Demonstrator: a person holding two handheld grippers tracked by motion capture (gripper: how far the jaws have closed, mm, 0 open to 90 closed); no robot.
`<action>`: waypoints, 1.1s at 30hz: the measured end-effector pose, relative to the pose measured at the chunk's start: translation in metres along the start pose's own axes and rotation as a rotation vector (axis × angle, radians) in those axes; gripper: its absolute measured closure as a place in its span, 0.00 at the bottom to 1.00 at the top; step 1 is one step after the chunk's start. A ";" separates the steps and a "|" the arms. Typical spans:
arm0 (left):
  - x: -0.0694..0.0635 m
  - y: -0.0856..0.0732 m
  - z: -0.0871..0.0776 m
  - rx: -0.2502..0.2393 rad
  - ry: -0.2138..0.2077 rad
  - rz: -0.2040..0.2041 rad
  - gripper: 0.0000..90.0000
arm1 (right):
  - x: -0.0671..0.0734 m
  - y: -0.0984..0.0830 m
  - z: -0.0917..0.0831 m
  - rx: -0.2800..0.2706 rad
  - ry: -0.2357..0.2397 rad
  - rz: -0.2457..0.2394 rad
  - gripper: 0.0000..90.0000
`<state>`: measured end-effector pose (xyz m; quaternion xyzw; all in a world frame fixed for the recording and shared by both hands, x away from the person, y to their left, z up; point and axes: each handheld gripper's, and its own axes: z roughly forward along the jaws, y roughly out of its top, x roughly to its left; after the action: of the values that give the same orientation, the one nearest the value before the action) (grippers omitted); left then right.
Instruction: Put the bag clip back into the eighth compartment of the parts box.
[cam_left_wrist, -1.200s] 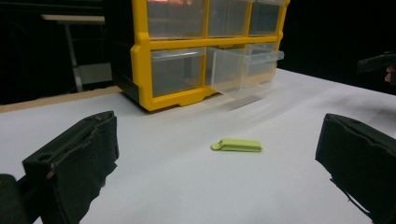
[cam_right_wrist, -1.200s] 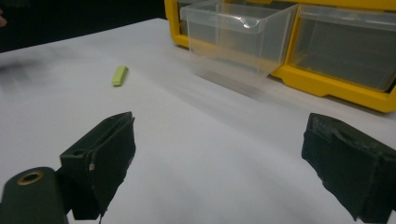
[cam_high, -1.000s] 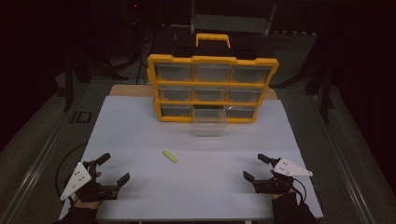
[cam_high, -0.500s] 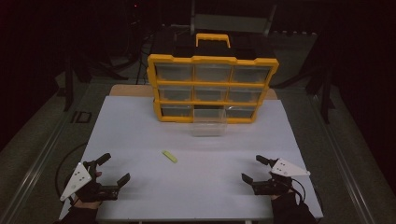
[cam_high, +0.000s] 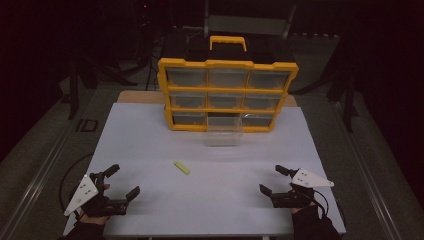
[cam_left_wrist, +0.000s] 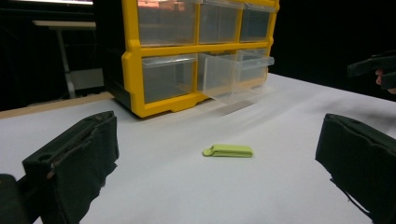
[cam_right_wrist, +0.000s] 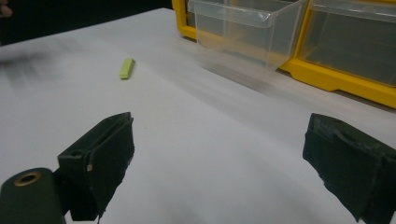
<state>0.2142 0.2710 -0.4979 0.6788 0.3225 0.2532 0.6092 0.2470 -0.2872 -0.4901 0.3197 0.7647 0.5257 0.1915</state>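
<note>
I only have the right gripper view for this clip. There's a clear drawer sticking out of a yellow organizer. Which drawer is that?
Observer: From the high view, it is the middle drawer of the bottom row of the yellow organizer, which has three rows of three.
Operator: And the small green piece on the table, which hand-held gripper is it nearer?
Observer: The green piece lies left of centre, nearer the left hand-held gripper than the right hand-held gripper.
Operator: Is the left one holding anything?
Observer: No. In the left gripper view its jaws stand wide apart with nothing between them, and the green piece lies on the white table ahead.
</note>
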 end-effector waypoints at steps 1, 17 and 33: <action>0.000 0.000 0.000 0.002 0.000 0.001 0.00 | 0.002 0.003 -0.001 0.000 0.003 0.000 0.10; -0.001 0.001 0.000 0.002 -0.012 0.001 0.00 | 0.007 0.031 0.005 0.047 0.024 -0.035 0.10; -0.001 0.001 0.000 0.003 -0.017 0.002 0.00 | 0.012 0.061 0.024 0.050 0.087 -0.055 0.09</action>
<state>0.2133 0.2702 -0.4970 0.6822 0.3171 0.2475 0.6105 0.2706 -0.2478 -0.4424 0.2801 0.7936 0.5144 0.1644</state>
